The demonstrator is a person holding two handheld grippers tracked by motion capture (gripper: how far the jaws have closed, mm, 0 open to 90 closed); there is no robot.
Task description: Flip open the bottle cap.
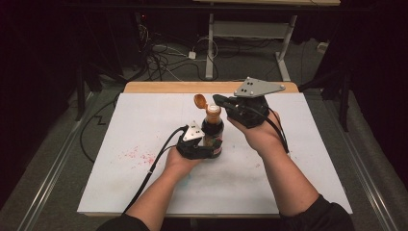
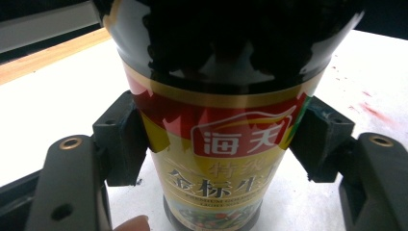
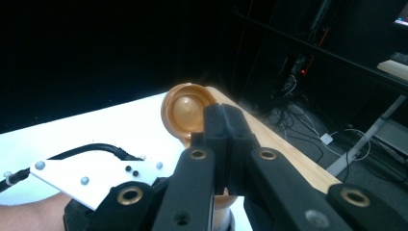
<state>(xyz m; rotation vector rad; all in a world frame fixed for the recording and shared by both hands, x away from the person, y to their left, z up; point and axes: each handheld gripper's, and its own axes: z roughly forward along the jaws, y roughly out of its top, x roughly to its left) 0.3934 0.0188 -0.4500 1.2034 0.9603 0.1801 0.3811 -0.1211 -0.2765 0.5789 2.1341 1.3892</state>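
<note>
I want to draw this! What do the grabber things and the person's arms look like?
Each hand-held gripper, left and right, is black with two chunky jaws, brass-ringed screw holes, a grey three-cornered plate on top and a black cable trailing back. The forearms are bare, with dark sleeves pushed up.

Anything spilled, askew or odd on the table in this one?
Yes: reddish speckled stains mark the white table left of the sauce bottle, like dried splatter. The bottle stands upright in the left hand-held gripper; its orange flip cap is hinged open, with the shut right hand-held gripper beside it.
</note>
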